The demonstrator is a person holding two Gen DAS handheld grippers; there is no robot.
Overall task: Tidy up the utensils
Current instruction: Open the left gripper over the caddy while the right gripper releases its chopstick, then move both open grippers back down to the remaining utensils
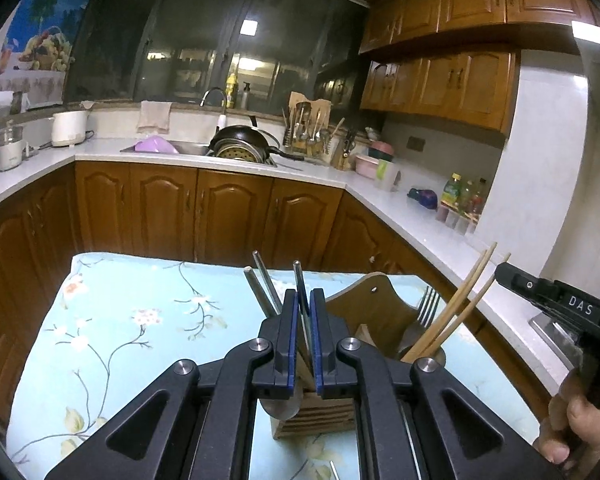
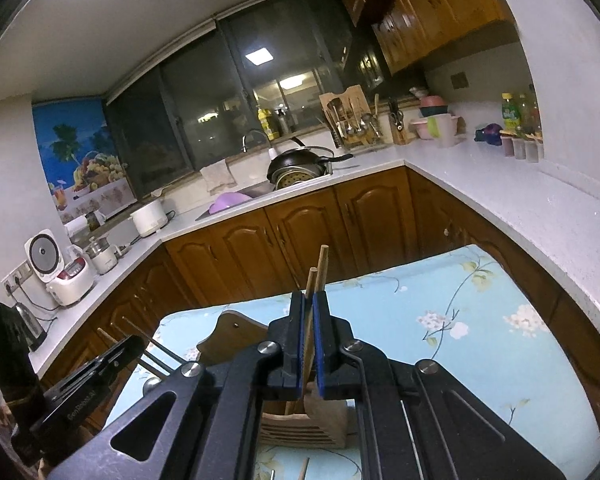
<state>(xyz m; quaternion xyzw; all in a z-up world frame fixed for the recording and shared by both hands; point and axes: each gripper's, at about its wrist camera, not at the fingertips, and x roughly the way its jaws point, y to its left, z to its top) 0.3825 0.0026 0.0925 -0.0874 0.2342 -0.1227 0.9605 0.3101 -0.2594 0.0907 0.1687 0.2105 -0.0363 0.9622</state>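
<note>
A wooden utensil holder [image 1: 364,320] stands on the floral blue tablecloth [image 1: 140,320]; it also shows in the right wrist view [image 2: 300,428]. My left gripper [image 1: 304,304] is shut on a metal utensil handle [image 1: 299,280] above the holder, its rounded end [image 1: 278,406] low by the holder's front. Two more metal handles [image 1: 262,284] stick up to its left. A fork [image 1: 428,306] and wooden chopsticks [image 1: 460,304] stand in the holder's right side. My right gripper [image 2: 308,308] is shut on a pair of wooden chopsticks [image 2: 318,276] over the holder.
The right gripper's body [image 1: 560,304] and a hand [image 1: 572,420] are at the right edge. A loose utensil tip [image 1: 334,470] and a chopstick [image 2: 305,468] lie on the cloth in front. Brown cabinets [image 1: 204,208] and a white counter [image 1: 420,216] surround the table.
</note>
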